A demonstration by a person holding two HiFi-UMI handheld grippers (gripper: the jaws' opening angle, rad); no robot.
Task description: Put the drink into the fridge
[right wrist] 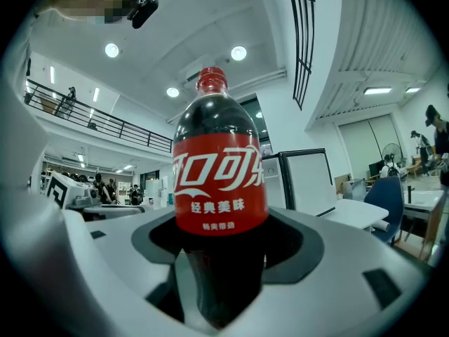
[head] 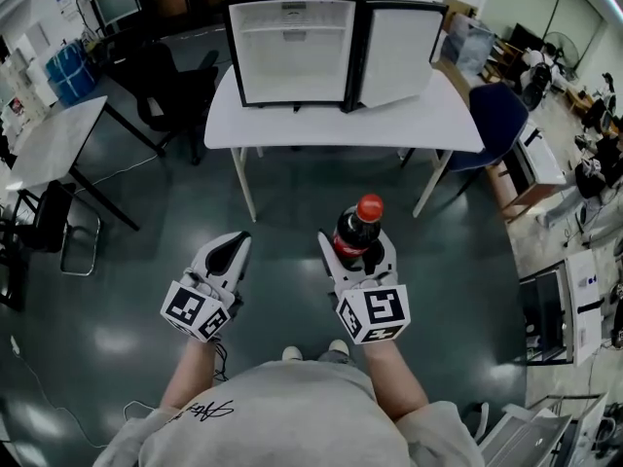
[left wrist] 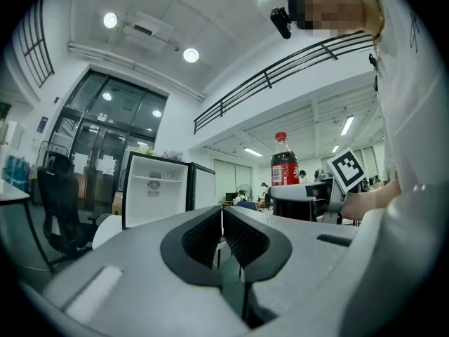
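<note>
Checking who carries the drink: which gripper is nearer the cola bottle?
Right. The right gripper is shut on the cola bottle, which stands upright between its jaws. The left gripper, shut and empty, is off to the bottle's left, not touching it.

- Two grippers in my hands: left gripper (head: 236, 246), right gripper (head: 357, 248).
- One drink bottle (head: 358, 227) (red cap, red label).
- One fridge (head: 292, 52), with one door (head: 404, 52).
- Two white tables: the fridge's table (head: 341, 125) and a second table (head: 49, 144) on the left.
- Two chairs beside the fridge's table: black chair (head: 170, 86), blue chair (head: 496, 115).
</note>
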